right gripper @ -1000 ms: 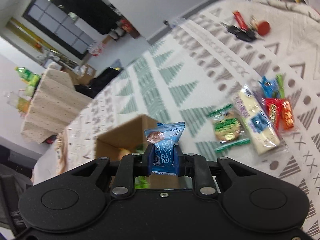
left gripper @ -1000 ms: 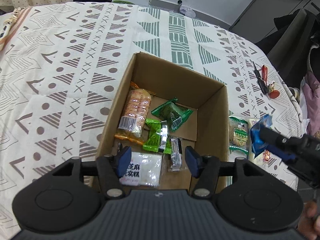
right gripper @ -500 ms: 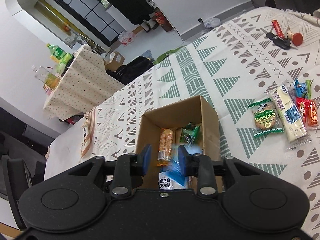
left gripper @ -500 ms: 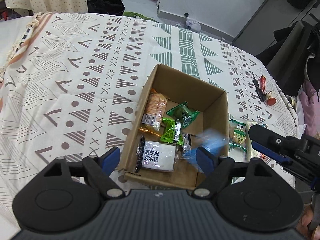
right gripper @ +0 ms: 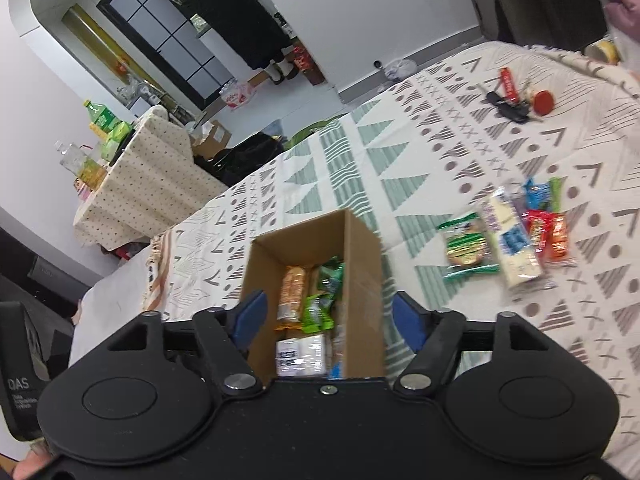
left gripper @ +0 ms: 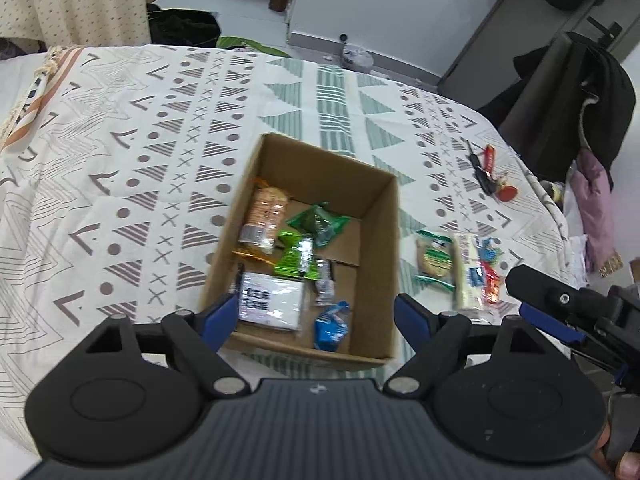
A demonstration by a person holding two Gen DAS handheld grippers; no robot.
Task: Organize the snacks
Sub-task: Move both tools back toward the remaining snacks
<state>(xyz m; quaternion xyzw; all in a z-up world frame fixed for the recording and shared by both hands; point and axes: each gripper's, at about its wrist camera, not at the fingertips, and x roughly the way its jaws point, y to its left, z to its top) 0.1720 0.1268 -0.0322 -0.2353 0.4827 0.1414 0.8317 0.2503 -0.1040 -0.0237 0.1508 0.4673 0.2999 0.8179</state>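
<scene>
lying in box: blue packet

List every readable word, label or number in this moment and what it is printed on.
"DAS": on the black device at the left edge of the right wrist view; the smaller lines under it are too small to read.
White packet in the cardboard box: dark print, blurred, unreadable.
Snack wrappers on the tablecloth: print too small to read.

I count one cardboard box. Inside it I see six snacks. Outside on the cloth lie about four more snacks, bunched together. I see one bunch of keys. I hold two grippers.
</scene>
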